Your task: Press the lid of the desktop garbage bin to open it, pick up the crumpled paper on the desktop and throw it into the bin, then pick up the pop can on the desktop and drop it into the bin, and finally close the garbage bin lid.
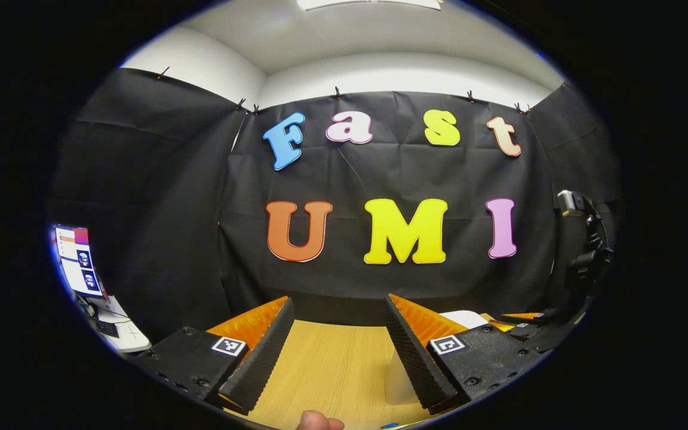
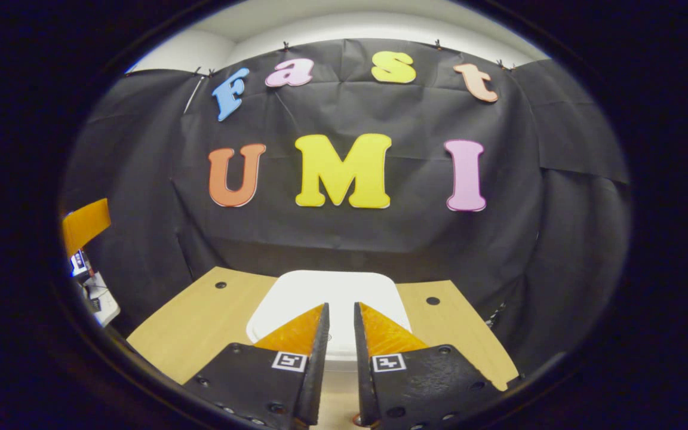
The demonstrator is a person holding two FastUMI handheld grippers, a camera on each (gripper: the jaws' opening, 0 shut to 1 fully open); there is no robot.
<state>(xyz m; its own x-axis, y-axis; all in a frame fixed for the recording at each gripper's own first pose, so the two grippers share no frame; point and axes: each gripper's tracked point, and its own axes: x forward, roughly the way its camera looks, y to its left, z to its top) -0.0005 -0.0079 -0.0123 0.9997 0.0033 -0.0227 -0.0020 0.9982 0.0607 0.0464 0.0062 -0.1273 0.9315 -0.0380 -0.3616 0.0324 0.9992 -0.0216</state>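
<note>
The right gripper [image 2: 341, 325] has its fingers nearly together, a thin gap between them and nothing held. It hangs just over the white lid [image 2: 296, 289] of the bin, tips aimed at the lid's near half. Narrowed fingers make a blunt point, which suits pressing the lid open, so that looks like the step in hand; whether the tips touch the lid yet I cannot tell. The lid lies flat and closed on the wooden table [image 2: 200, 322].

The left gripper [image 1: 338, 334] is spread wide and empty, held level over bare tabletop [image 1: 332, 370], probably waiting for the paper. A white edge [image 1: 469, 318] past its right finger is likely the bin. Paper and can cannot be made out.

Each finger mount carries a square coded marker [image 2: 288, 361]; no brand name is readable.
</note>
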